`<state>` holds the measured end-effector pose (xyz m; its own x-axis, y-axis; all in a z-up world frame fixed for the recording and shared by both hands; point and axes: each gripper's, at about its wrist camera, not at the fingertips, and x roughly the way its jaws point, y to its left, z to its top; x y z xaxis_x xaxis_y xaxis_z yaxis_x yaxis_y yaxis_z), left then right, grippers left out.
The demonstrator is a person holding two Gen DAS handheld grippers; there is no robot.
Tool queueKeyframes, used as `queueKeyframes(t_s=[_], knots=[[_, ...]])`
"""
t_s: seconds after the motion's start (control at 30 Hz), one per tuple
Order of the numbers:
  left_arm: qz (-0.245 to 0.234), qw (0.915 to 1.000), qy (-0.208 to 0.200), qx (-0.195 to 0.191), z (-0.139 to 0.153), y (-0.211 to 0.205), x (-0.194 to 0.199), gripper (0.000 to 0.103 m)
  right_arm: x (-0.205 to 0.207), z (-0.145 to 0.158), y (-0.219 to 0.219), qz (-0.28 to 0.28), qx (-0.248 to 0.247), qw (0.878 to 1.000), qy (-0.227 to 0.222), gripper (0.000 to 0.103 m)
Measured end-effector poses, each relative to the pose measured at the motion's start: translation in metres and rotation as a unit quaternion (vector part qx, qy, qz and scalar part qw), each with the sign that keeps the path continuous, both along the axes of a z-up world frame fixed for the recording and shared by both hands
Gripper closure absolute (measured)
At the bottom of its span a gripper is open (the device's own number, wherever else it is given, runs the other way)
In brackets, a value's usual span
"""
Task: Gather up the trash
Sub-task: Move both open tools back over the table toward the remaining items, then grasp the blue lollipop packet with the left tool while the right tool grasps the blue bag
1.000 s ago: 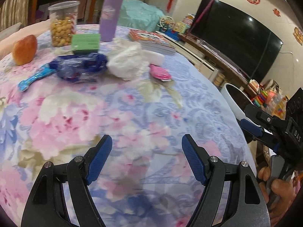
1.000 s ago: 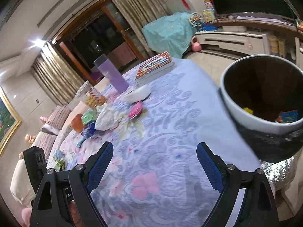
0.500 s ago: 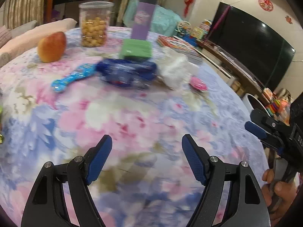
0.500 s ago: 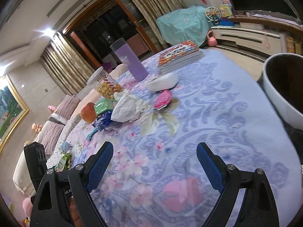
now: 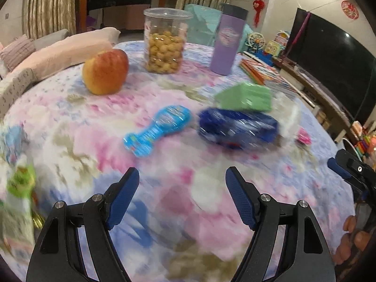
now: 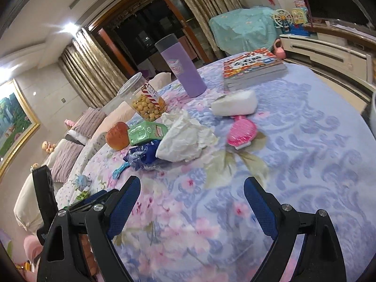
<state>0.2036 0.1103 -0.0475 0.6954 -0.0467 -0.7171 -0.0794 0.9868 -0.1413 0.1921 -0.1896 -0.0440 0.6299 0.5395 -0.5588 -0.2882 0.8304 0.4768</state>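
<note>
Trash lies across a floral tablecloth [image 5: 164, 211]. A light blue wrapper [image 5: 157, 130], a crumpled dark blue bag [image 5: 237, 127] and a green carton [image 5: 245, 97] sit ahead of my open, empty left gripper [image 5: 182, 195]. A green snack packet [image 5: 20, 188] lies at the left edge. In the right wrist view a crumpled white tissue [image 6: 185, 142], a pink wrapper [image 6: 240, 132], the blue bag [image 6: 143, 156] and the green carton [image 6: 146, 132] lie beyond my open, empty right gripper [image 6: 191, 203]. The left gripper's fingers [image 6: 98, 196] show at the left there.
An apple [image 5: 105, 70], a clear jar of snacks [image 5: 165, 41], a purple tumbler [image 5: 228, 42] and stacked books [image 6: 252, 67] stand at the table's far side. A white sponge-like block [image 6: 235, 103] lies near the books. A bin's white rim [image 6: 373, 110] shows at the right edge.
Both grippers have swung left across the table, both staying open. The bin has slid almost out of the right wrist view, and the wrappers and apple now sit more central for the left one.
</note>
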Motion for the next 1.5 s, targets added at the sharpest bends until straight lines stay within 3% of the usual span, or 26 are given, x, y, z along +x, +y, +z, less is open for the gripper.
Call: queueKeyframes(t_s=[0.23,0.43,0.47,0.57,0.63,0.67,0.73,0.9,1.07,1.2,1.27,1.33,1.4,1.5], knots=[[-0.020,0.9982,0.022,0.053,-0.004,0.018,0.042,0.025,0.027,-0.001,0.023,0.010,-0.011,1.000,-0.005,0.012],[-0.041,0.9956,0.047,0.069,-0.020,0.019,0.067,0.026,0.052,-0.007,0.038,0.012,-0.025,1.000,-0.001,0.012],[-0.045,0.9953,0.050,0.070,-0.022,0.017,0.070,0.028,0.056,-0.009,0.040,0.012,-0.031,0.999,0.001,0.012],[-0.063,0.9944,0.046,0.071,-0.022,0.009,0.067,0.049,0.064,-0.015,0.045,0.015,-0.042,0.999,0.008,0.017],[-0.075,0.9940,0.045,0.066,-0.021,0.003,0.065,0.080,0.066,-0.017,0.047,0.016,-0.054,0.998,0.011,0.043],[-0.077,0.9939,0.045,0.065,-0.021,0.001,0.064,0.083,0.066,-0.019,0.047,0.017,-0.058,0.998,0.013,0.053],[-0.077,0.9940,0.043,0.066,-0.020,-0.007,0.061,0.083,0.066,-0.021,0.045,0.014,-0.065,0.998,0.016,0.084],[-0.095,0.9942,0.035,0.036,-0.015,-0.027,0.043,0.084,0.055,-0.016,0.030,0.009,-0.050,0.999,0.011,0.095],[-0.119,0.9921,0.024,0.031,-0.008,-0.059,0.025,0.084,0.041,-0.007,0.011,0.006,-0.044,0.999,0.005,0.097],[-0.120,0.9923,0.024,0.019,-0.007,-0.068,0.016,0.084,0.034,-0.004,-0.005,0.010,-0.022,1.000,0.014,0.090],[-0.117,0.9927,0.026,0.015,-0.008,-0.067,0.011,0.084,0.034,-0.002,-0.008,0.007,-0.016,1.000,0.015,0.081],[-0.116,0.9927,0.032,-0.001,-0.011,-0.064,0.005,0.084,0.033,-0.001,-0.010,0.008,0.005,1.000,0.021,0.042],[-0.117,0.9923,0.038,-0.006,-0.014,-0.063,-0.001,0.084,0.028,0.000,-0.007,0.012,0.022,1.000,0.014,0.036],[-0.118,0.9919,0.046,-0.010,-0.019,-0.062,-0.009,0.084,0.029,-0.007,0.009,0.029,0.011,0.999,0.023,0.036]])
